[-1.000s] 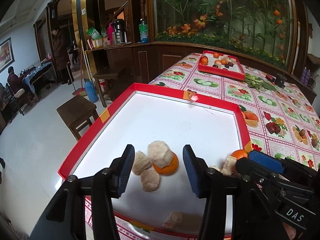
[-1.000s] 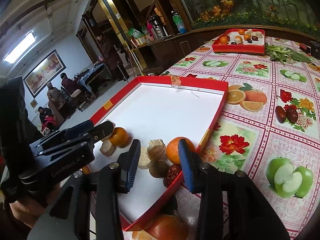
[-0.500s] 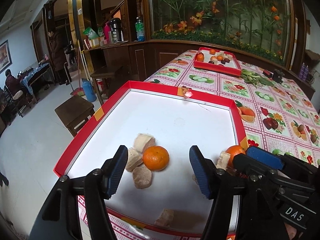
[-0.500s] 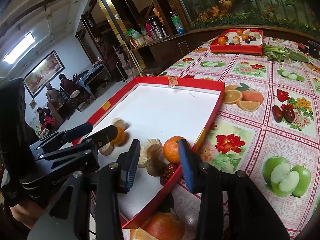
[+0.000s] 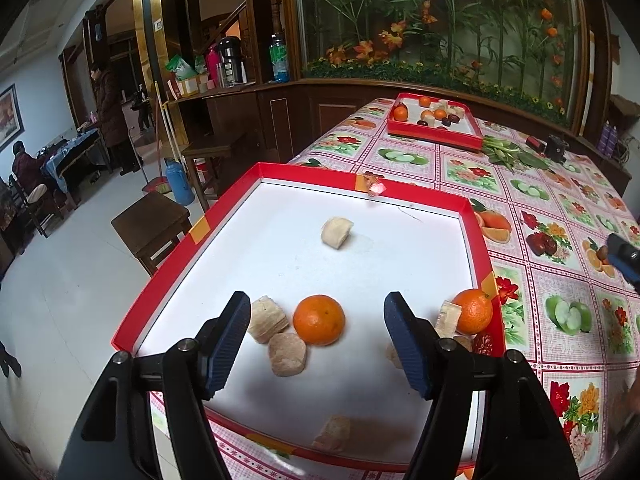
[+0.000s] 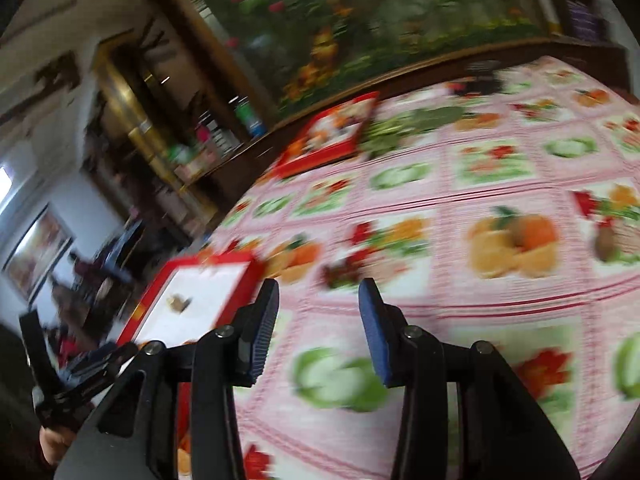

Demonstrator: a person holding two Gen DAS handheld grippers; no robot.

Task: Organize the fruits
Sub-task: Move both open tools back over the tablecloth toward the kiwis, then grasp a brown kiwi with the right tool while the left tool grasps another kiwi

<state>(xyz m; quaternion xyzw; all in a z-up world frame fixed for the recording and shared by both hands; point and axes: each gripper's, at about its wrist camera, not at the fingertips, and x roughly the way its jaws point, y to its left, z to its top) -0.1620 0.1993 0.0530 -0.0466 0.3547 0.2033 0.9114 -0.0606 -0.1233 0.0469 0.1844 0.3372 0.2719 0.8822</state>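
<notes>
Fruits lie scattered in the near red tray [image 5: 168, 264] on the tabletop [image 5: 532, 184], and the piece the coming move most likely turns on is the whole orange [image 5: 319, 319], sitting straight ahead of the left tongs [image 5: 316, 340], just beyond their tips and a little left of the midline. Being round, it has no long axis, so the jaws could meet it from any side. It looks firm, glossy and evenly orange. Two pale cut chunks [image 5: 276, 336] crowd its left flank, one of them touching it or nearly so. A second orange [image 5: 474, 312] rests against the tray's right wall. The left tongs are released, spread wide and grasping nothing. The right tongs [image 6: 316, 328] are also parted and empty; their view is motion-blurred and faces the bare patterned cloth well to the right of the tray, so the left hand is clearly nearer.
</notes>
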